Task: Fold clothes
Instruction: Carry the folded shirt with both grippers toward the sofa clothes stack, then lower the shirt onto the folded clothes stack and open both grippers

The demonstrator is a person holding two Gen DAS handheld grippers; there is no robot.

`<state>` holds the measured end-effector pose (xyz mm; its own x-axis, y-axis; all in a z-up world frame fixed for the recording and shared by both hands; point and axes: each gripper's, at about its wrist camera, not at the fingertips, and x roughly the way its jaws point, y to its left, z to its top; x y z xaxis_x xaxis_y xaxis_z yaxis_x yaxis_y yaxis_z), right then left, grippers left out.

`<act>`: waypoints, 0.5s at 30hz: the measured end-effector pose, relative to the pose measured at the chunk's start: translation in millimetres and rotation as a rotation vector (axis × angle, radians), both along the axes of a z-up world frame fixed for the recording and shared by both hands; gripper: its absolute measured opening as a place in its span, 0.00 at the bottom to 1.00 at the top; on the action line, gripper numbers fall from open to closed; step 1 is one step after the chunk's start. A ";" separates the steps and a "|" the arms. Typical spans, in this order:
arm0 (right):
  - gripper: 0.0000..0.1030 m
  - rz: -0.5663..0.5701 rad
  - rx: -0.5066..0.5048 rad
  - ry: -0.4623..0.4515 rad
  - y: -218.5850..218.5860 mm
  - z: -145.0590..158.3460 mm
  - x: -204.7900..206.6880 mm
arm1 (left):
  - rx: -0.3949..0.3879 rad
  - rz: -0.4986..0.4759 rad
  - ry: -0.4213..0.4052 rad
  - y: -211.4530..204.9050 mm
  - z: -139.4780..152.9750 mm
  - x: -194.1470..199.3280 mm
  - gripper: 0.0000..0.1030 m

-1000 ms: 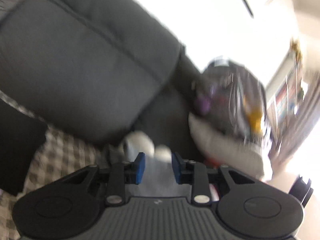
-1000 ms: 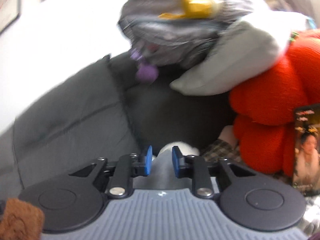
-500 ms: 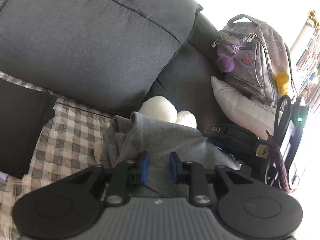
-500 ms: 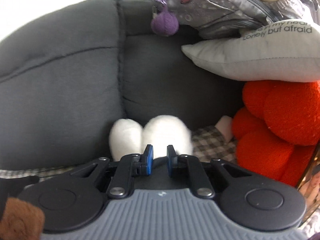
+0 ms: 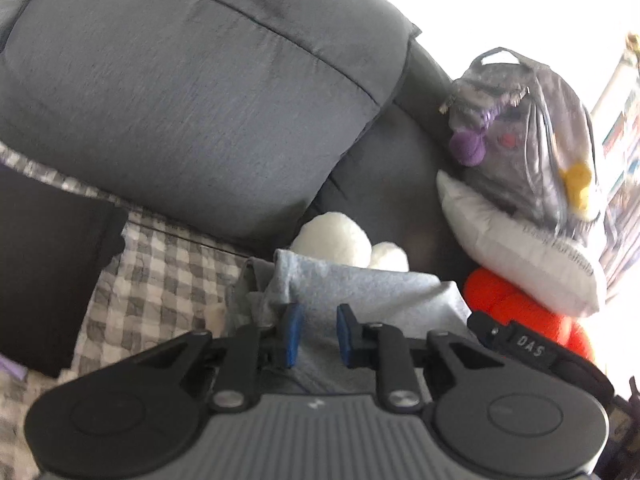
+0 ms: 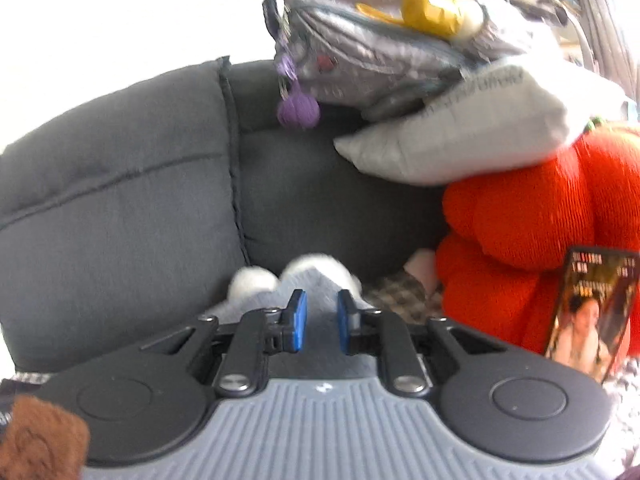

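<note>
A light grey garment (image 5: 360, 284) lies bunched on the sofa seat in front of a white plush (image 5: 332, 236). My left gripper (image 5: 318, 336) has its blue pads around a fold of this cloth, and its jaws are closing on it. In the right wrist view the same grey garment (image 6: 304, 280) rises between the pads of my right gripper (image 6: 322, 326), which is shut narrowly on it. The cloth hides the lower part of the white plush (image 6: 256, 282). The rest of the garment is hidden under both grippers.
A dark grey sofa back cushion (image 5: 200, 100) stands behind. To the right are a silver backpack (image 5: 532, 128), a pale pillow (image 5: 520, 252) and a red plush (image 5: 504, 296). A black item (image 5: 44, 272) lies on the checked blanket (image 5: 160, 280). A printed card (image 6: 588, 312) stands close on the right.
Both views have swung and steadied over the second. The grey cloth has come up in front of the white plush in the right wrist view. Both pairs of jaws have narrowed on the cloth.
</note>
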<state>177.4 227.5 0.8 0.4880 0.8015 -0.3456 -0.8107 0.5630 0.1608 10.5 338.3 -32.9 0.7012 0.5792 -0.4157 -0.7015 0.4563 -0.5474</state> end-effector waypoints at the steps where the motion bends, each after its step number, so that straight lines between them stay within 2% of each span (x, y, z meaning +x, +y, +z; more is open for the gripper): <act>1: 0.13 -0.015 -0.014 0.014 2.7 -1.5 3.3 | 0.009 -0.003 0.001 -1.5 0.0 0.5 0.20; 5: 0.14 -0.034 0.006 0.039 2.3 6.9 2.2 | 0.015 -0.001 -0.015 -3.9 2.8 -2.9 0.22; 7: 0.25 -0.034 0.035 0.044 -3.5 14.9 -2.5 | 0.014 0.004 -0.023 -3.3 4.3 -5.1 0.27; 11: 0.31 -0.012 0.037 0.060 -19.8 22.7 -11.7 | 0.000 0.000 -0.022 -5.1 10.7 -8.7 0.35; 13: 0.37 -0.006 0.023 0.059 -30.5 23.1 -16.7 | 0.003 0.000 -0.008 -10.0 15.5 -10.2 0.45; 15: 0.38 -0.001 0.021 0.072 -40.5 23.2 -20.7 | 0.003 0.005 0.008 -16.4 19.9 -13.0 0.53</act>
